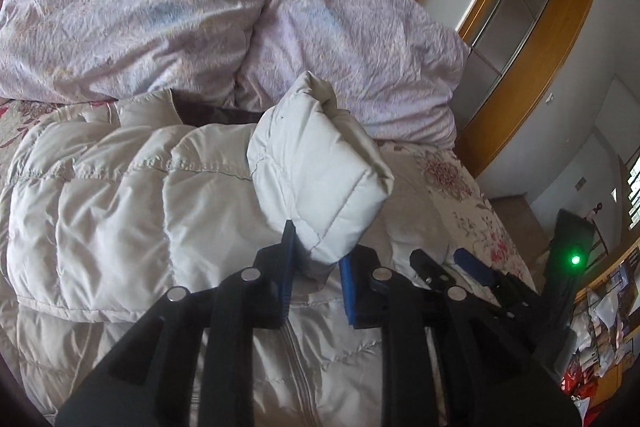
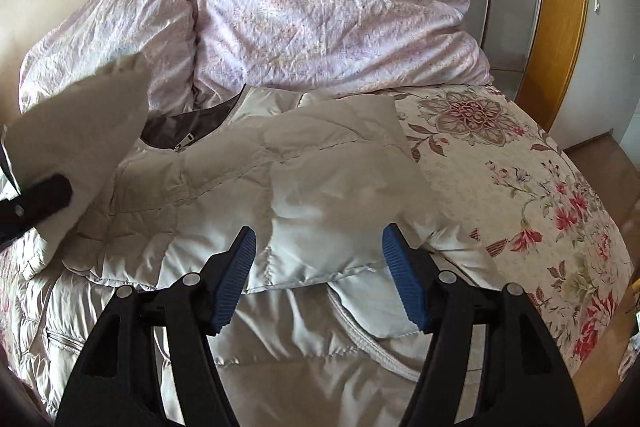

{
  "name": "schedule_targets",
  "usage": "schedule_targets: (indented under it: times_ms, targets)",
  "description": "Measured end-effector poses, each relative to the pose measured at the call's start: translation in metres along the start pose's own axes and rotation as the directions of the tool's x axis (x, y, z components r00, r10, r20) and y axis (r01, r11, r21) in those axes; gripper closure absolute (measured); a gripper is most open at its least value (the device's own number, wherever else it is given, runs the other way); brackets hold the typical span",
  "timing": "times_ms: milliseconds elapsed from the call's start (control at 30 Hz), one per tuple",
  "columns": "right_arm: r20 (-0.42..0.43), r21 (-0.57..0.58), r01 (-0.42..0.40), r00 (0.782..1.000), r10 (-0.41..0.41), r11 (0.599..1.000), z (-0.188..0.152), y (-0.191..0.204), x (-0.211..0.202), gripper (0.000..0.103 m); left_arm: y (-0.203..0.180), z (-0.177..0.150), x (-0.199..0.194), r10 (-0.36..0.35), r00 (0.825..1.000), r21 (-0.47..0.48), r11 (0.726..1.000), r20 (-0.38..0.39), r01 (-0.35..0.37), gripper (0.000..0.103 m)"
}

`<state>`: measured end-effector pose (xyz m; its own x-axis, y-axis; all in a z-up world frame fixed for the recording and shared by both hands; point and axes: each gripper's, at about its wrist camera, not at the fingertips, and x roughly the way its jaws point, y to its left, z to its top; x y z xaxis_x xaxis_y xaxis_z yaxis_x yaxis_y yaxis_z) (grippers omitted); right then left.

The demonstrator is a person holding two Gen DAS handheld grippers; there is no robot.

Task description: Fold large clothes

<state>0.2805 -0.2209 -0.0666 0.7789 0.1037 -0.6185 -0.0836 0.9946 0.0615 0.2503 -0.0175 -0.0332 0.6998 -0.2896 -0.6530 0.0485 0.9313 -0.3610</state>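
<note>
A pale quilted down jacket (image 2: pixel 224 187) lies spread on a floral bedspread (image 2: pixel 520 187), its collar toward the lilac duvet (image 2: pixel 320 7) piled behind it. The left gripper (image 1: pixel 316 267) pinches a raised sleeve (image 1: pixel 316 163), lifted above the jacket. The right gripper (image 2: pixel 320 267) hovers over the jacket's middle, blue pads (image 2: pixel 400 279) spread wide apart.

Floral bedspread (image 2: pixel 540 163), lilac duvet (image 2: pixel 320 7) piled at head; wood-framed doorway (image 1: pixel 520 27), possibly wardrobe; daylight.
</note>
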Motion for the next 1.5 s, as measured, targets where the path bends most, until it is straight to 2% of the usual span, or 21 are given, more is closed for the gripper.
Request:
schedule_targets:
  times_ms: [33, 100, 133, 167, 300, 400, 467, 533, 633, 800, 967, 1100, 1233, 1500]
  targets:
    - [0.005, 0.002, 0.007, 1.000, -0.007, 1.000, 0.000, -0.002, 0.000, 0.036, -0.001, -0.003, 0.008, 0.001, 1.000, 0.007, 1.000, -0.024, -0.001, 0.076]
    - [0.012, 0.003, 0.020, 1.000, -0.020, 1.000, -0.001, -0.006, -0.002, 0.036, -0.004, -0.007, 0.021, -0.008, 0.997, 0.016, 1.000, -0.071, 0.010, 0.061]
    - [0.014, 0.006, 0.022, 1.000, -0.022, 1.000, -0.001, -0.009, -0.002, 0.036, -0.005, -0.010, 0.024, -0.016, 0.996, 0.018, 1.000, -0.088, 0.018, 0.057]
    - [0.017, 0.010, 0.023, 1.000, -0.023, 1.000, -0.001, -0.011, -0.004, 0.036, -0.007, -0.013, 0.025, -0.029, 0.994, 0.020, 0.999, -0.101, 0.031, 0.047]
    - [0.051, 0.022, -0.011, 0.999, 0.010, 1.000, 0.002, -0.015, -0.014, 0.038, -0.007, -0.016, 0.001, -0.100, 0.992, 0.031, 0.994, -0.082, 0.103, 0.022]
    - [0.076, 0.003, -0.102, 0.992, 0.101, 0.995, 0.006, -0.007, -0.023, 0.045, 0.007, -0.013, -0.032, -0.079, 0.997, 0.056, 0.995, 0.000, 0.079, 0.020]
    - [0.083, -0.034, -0.181, 0.980, 0.183, 0.983, 0.008, 0.006, -0.028, 0.051, 0.024, -0.007, -0.051, 0.007, 0.998, 0.068, 0.998, 0.056, -0.011, 0.020]
    - [0.080, -0.077, -0.242, 0.965, 0.248, 0.967, 0.010, 0.023, -0.031, 0.061, 0.046, -0.003, -0.064, 0.107, 0.990, 0.059, 0.992, 0.092, -0.113, 0.020]
    - [0.061, -0.143, -0.300, 0.949, 0.311, 0.943, 0.011, 0.051, -0.027, 0.066, 0.083, 0.002, -0.073, 0.215, 0.972, 0.014, 0.976, 0.097, -0.217, 0.020]
    - [-0.014, -0.175, -0.312, 0.949, 0.314, 0.934, 0.012, 0.081, 0.002, 0.069, 0.126, 0.001, -0.066, 0.337, 0.940, -0.022, 0.942, 0.057, -0.336, 0.020]
    - [-0.091, -0.161, -0.269, 0.962, 0.257, 0.950, 0.003, 0.082, 0.033, 0.071, 0.150, -0.005, -0.044, 0.370, 0.929, -0.031, 0.929, -0.005, -0.370, 0.020]
    - [-0.139, -0.158, -0.250, 0.963, 0.229, 0.955, -0.005, 0.078, 0.053, 0.071, 0.159, -0.009, -0.029, 0.387, 0.922, -0.025, 0.921, -0.032, -0.388, 0.020]
    - [-0.144, -0.174, -0.238, 0.966, 0.215, 0.955, -0.011, 0.080, 0.063, 0.070, 0.165, -0.013, -0.017, 0.402, 0.915, -0.015, 0.915, -0.040, -0.403, 0.013]
    - [-0.118, -0.174, -0.250, 0.965, 0.232, 0.952, -0.020, 0.077, 0.069, 0.070, 0.178, -0.022, 0.000, 0.380, 0.924, -0.029, 0.924, -0.050, -0.381, 0.007]
